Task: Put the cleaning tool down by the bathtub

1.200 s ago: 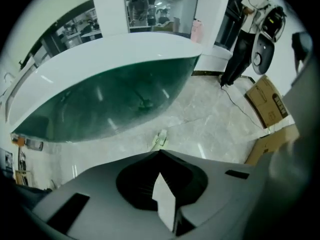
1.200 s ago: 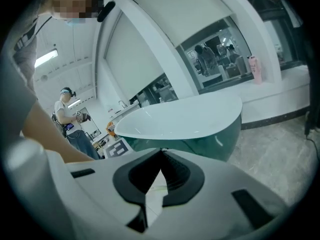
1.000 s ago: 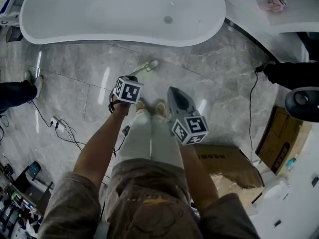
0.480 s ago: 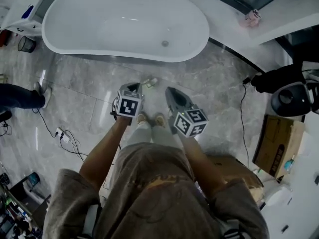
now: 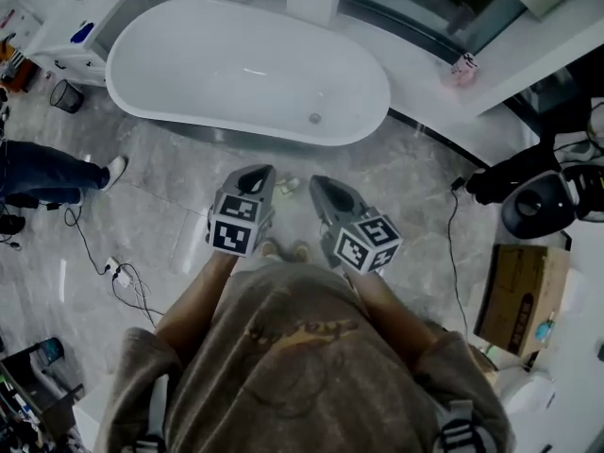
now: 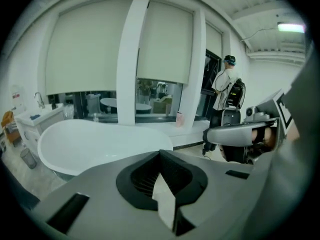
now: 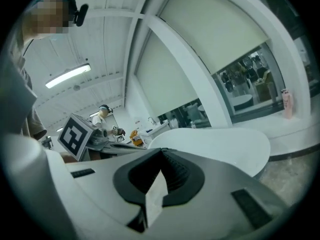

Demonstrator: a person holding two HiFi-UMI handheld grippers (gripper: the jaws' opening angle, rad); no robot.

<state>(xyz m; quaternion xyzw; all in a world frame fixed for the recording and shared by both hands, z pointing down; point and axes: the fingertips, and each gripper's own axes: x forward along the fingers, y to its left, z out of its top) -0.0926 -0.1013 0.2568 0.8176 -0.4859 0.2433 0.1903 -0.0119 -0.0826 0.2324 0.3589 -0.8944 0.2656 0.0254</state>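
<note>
Both forearms reach forward side by side, with the left gripper (image 5: 255, 174) and right gripper (image 5: 321, 185) each pressed together and empty. Only the head view shows the cleaning tool (image 5: 288, 186), lying on the floor (image 5: 160, 196) just near the bathtub (image 5: 189, 74).

We are looking at cool, even, fairly bright light. A ceiling lamp (image 7: 67, 75) is glowing overhead, leaving a small glare streak inside the bathtub (image 5: 253, 71) and a soft sheen on the floor (image 5: 160, 196). Both gripper views are bending strongly and darkening to black at their corners.
</note>
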